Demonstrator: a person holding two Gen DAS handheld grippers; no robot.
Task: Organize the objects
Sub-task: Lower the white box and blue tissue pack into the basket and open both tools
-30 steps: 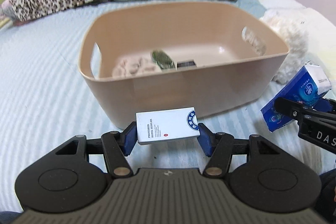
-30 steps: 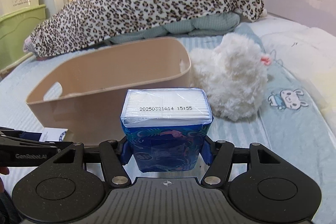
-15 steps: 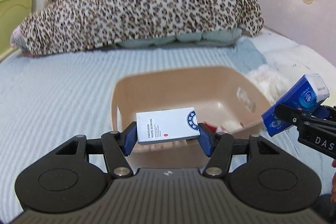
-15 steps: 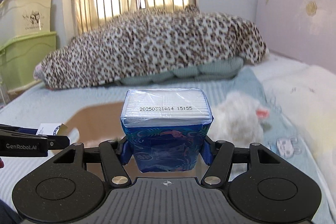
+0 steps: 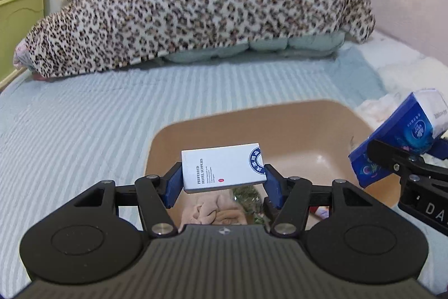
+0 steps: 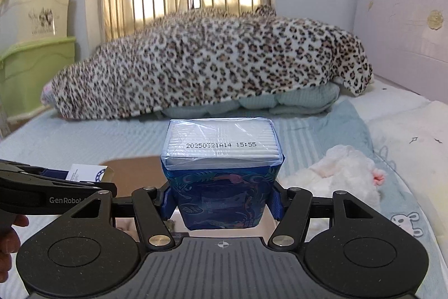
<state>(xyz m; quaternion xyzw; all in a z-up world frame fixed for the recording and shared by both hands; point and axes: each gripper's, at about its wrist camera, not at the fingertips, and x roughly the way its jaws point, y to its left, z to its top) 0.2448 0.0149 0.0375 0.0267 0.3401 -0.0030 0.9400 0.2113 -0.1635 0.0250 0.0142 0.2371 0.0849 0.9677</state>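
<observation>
Both grippers are loaded and poised over the tan plastic basin (image 5: 282,114) on the bed (image 5: 84,114), so the step in hand looks like dropping each item in. The left gripper (image 5: 223,180) has its jaws closed on the short ends of a white card box (image 5: 221,171); the right gripper (image 6: 222,201) has its jaws clamped on a blue pack of tissues (image 6: 221,178). To do it well, lower each item inside the rim before parting the jaws, clear of the beige cloth (image 5: 212,212) in the bottom, one item at a time. The box reads "PREFERRED HOTEL SUPPLIES"; the pack is stamped "20250321A14 15:55"; the left gripper body reads "GenRobot"
</observation>
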